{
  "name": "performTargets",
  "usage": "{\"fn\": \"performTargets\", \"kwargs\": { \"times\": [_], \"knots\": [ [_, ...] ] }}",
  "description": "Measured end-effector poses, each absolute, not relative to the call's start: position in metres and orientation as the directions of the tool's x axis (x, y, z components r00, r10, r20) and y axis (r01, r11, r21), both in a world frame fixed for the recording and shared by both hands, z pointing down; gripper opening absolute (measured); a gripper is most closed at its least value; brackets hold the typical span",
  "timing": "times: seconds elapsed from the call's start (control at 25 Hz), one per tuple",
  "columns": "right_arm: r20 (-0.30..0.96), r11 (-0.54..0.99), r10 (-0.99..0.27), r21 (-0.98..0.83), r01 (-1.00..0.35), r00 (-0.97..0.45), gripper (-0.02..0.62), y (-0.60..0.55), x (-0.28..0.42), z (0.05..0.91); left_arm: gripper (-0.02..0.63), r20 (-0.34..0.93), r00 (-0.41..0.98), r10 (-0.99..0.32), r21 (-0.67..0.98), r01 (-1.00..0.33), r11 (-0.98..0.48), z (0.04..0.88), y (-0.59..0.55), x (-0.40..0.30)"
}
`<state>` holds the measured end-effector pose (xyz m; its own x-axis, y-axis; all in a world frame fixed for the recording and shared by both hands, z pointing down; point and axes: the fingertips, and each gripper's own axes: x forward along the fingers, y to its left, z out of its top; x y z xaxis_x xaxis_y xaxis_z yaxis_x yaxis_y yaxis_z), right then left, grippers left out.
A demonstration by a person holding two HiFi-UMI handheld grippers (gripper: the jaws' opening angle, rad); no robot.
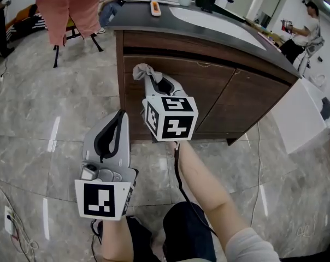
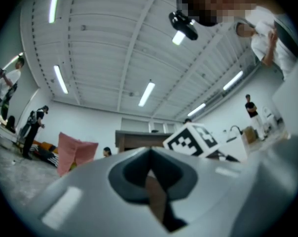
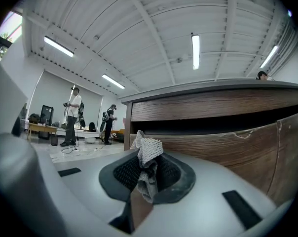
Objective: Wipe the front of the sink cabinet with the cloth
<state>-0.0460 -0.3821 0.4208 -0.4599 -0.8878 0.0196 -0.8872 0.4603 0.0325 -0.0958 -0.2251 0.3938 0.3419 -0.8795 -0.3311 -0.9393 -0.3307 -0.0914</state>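
The brown wooden sink cabinet stands ahead under a dark counter with a white sink. My right gripper is shut on a small grey cloth, which bunches out of the jaw tips close to the cabinet's upper left door. In the right gripper view the cloth sticks up between the closed jaws, with the cabinet front just beyond. My left gripper hangs lower and to the left over the floor, shut and holding nothing; the left gripper view points up at the ceiling.
A pink cloth is draped over a stand at the back left. A white box-like unit stands right of the cabinet. People are at the back and far right. Cables lie on the marble floor at lower left.
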Motion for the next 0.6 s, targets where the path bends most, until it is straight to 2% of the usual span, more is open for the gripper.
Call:
{"fn": "performTargets", "kwargs": {
  "times": [0.32, 0.6],
  "knots": [
    [0.032, 0.448, -0.894, 0.104, -0.888, -0.448, 0.041, -0.409, -0.096, 0.419, 0.005, -0.339, 0.319, -0.885, -0.06, -0.946, -0.318, 0.39, -0.22, -0.109],
    [0.016, 0.423, -0.906, 0.064, -0.904, -0.423, 0.041, -0.415, -0.073, 0.419, 0.005, -0.335, 0.312, -0.889, -0.081, -0.949, -0.303, 0.394, -0.221, -0.123]
  ]
}}
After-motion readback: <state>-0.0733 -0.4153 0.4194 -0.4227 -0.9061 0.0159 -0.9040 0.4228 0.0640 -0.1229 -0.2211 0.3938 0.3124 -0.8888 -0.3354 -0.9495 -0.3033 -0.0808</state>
